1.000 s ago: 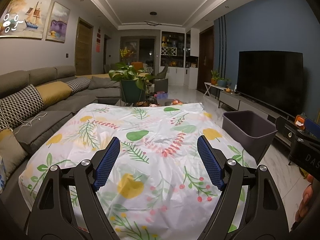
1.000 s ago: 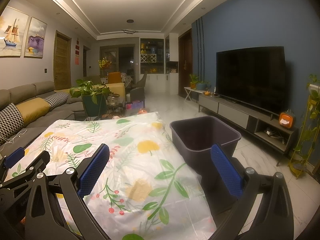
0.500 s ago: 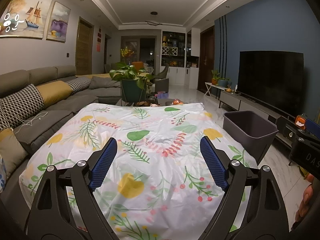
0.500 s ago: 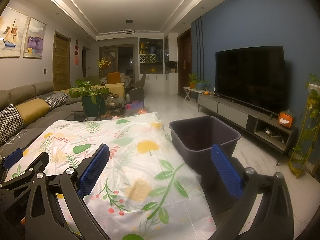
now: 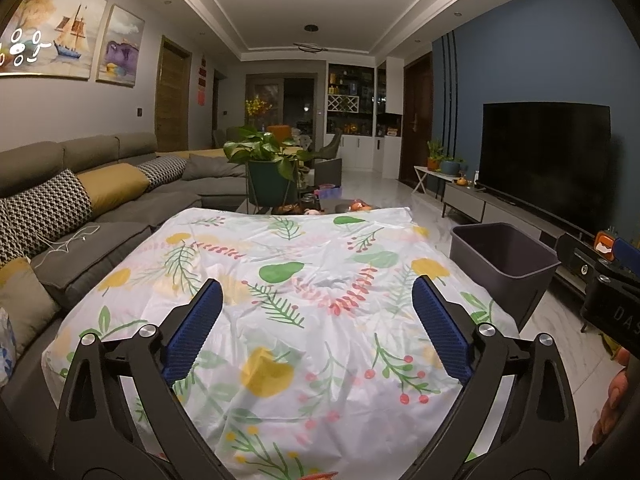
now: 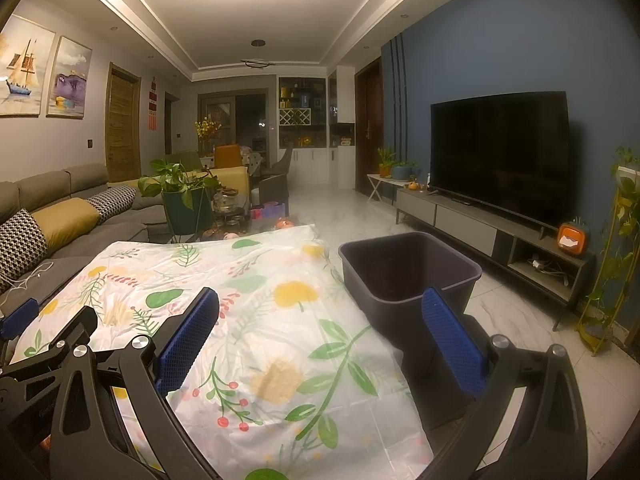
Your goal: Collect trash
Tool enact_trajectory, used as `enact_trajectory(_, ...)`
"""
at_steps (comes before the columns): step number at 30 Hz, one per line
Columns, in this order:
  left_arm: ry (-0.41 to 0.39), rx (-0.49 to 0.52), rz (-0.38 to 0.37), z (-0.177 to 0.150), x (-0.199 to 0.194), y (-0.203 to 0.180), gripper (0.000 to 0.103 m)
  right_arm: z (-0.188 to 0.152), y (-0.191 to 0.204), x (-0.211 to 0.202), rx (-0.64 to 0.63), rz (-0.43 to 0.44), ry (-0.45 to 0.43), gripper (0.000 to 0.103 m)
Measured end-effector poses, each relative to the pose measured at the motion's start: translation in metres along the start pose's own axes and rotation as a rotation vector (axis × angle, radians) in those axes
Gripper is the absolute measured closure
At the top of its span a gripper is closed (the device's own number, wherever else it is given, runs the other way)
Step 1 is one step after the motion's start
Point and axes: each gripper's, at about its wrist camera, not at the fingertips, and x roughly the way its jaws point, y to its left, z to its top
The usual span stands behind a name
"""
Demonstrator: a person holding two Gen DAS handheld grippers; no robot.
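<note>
**Left Fingers Widening Over the Covered Desk**

Since the earlier frame, the left gripper [image 5: 316,308] is showing a wider gap: its jaws have just been opening, and nothing is lying between them. The hand itself is keeping its place. The right gripper [image 6: 320,316] is standing spread wide as before, holding nothing.

Both grippers are hovering above the desk [image 5: 320,280], which is wearing a white floral cloth. No trash item is showing on the cloth in either view. The dark bin [image 6: 408,272] is standing on the floor just beside the desk's right edge, its mouth facing up; its inside is too dark to read.

A grey sofa [image 5: 100,208] is running along the left side, and a television [image 6: 500,156] is sitting on a low cabinet at right.
</note>
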Motion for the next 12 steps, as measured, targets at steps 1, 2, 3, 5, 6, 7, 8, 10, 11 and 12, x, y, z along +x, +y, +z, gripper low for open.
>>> enact_trajectory(1,0.001,-0.001,0.002,0.0002,-0.0001,0.0002,0.006,0.0,-0.0004,0.0,0.0,0.001,0.0,0.005)
enact_trajectory(2,0.001,-0.003,0.002,0.0003,-0.0002,0.0004,0.005,0.0001,-0.0004,0.0,0.0,0.001,0.0,0.005)
enact_trajectory(3,0.0,-0.004,0.0,0.0003,-0.0005,0.0005,0.005,-0.0001,-0.0001,-0.0002,0.0,0.001,0.0,0.005)
enact_trajectory(5,0.001,-0.003,0.002,0.0003,-0.0007,0.0006,0.005,0.0001,-0.0006,-0.0002,0.0,0.0,0.0,0.005)
enact_trajectory(6,0.001,-0.003,0.004,0.0003,-0.0008,0.0007,0.005,0.0,-0.0006,-0.0002,0.001,0.001,0.0,0.005)
enact_trajectory(7,0.0,-0.002,0.004,0.0005,-0.001,0.0008,0.005,0.0001,-0.001,-0.0001,0.001,0.002,0.0,0.005)
enact_trajectory(8,0.0,0.001,0.008,0.0002,-0.0006,0.0003,0.005,-0.0002,0.0001,-0.0002,0.002,0.001,0.0,0.005)
enact_trajectory(10,0.0,0.006,0.021,0.0,-0.0001,-0.0001,0.005,0.0001,-0.0014,-0.0002,0.0,0.001,0.0,0.005)
enact_trajectory(11,0.001,0.006,0.026,0.0001,-0.0005,0.0002,0.005,-0.0002,-0.0002,-0.0004,0.001,0.002,0.001,0.005)
enact_trajectory(12,0.004,0.005,0.03,0.0002,-0.0002,0.0004,0.005,0.0001,-0.0018,-0.0006,0.002,0.002,0.001,0.005)
